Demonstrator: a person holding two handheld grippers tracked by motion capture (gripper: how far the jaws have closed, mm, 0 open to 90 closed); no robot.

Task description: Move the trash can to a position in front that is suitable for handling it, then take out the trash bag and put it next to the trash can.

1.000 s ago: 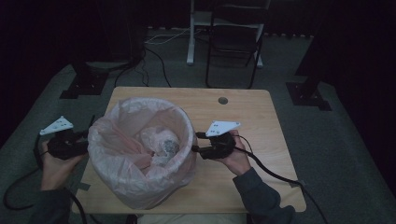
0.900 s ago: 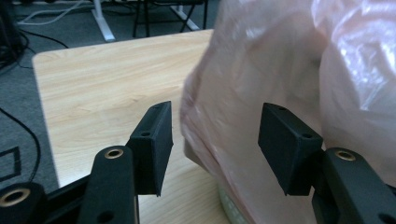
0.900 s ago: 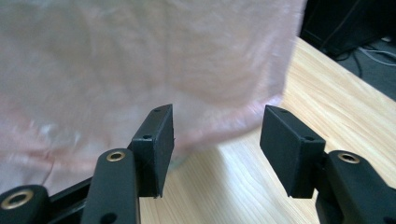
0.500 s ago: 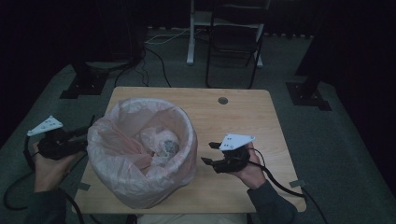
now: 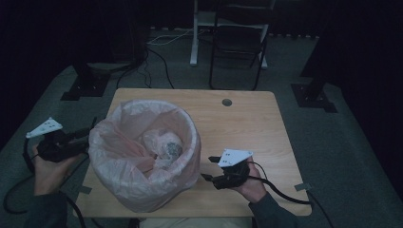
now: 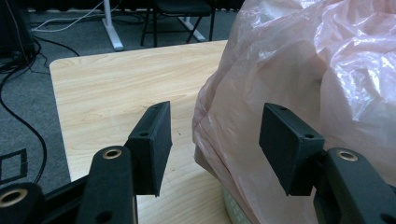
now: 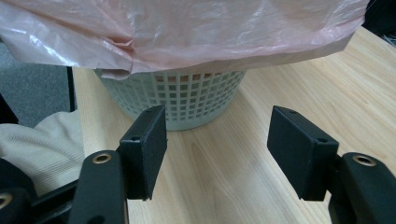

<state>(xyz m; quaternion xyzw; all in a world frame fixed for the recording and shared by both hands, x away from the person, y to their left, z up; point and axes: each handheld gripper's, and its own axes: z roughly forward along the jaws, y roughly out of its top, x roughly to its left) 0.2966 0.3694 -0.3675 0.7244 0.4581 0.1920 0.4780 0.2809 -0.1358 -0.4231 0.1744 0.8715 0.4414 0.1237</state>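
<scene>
A: Item count, table?

B: 1 wooden table (image 5: 247, 123). 1 pale lattice-walled basket (image 7: 187, 100), standing on it toward the near-left. 1 pink plastic bag (image 5: 119, 175) lining the basket, its rim folded down over the outside. Inside the bag, a crumpled wad (image 5: 164, 145); the number of pieces cannot be told. 1 small dark round hole (image 5: 226, 102) in the tabletop near the far edge.

A: Tools?

B: 2 grippers, 1 per hand. Left gripper (image 5: 83, 137): jaws wide apart, holding nothing. Right gripper (image 5: 206, 168): jaws wide apart, holding nothing.

A: Position of basket against each?

B: The basket sits between the 2. The left gripper is at the table's left edge, just beside the bag's outer fold; in the left gripper view the bag (image 6: 303, 65) bulges just ahead of the right-hand pad. The right gripper is low over the tabletop to the basket's right, aimed at its base, near but apart.

A: Floor?

B: 1 dark chair (image 5: 237, 42), behind the table. Several cables (image 5: 157, 52); count unclear.
</scene>
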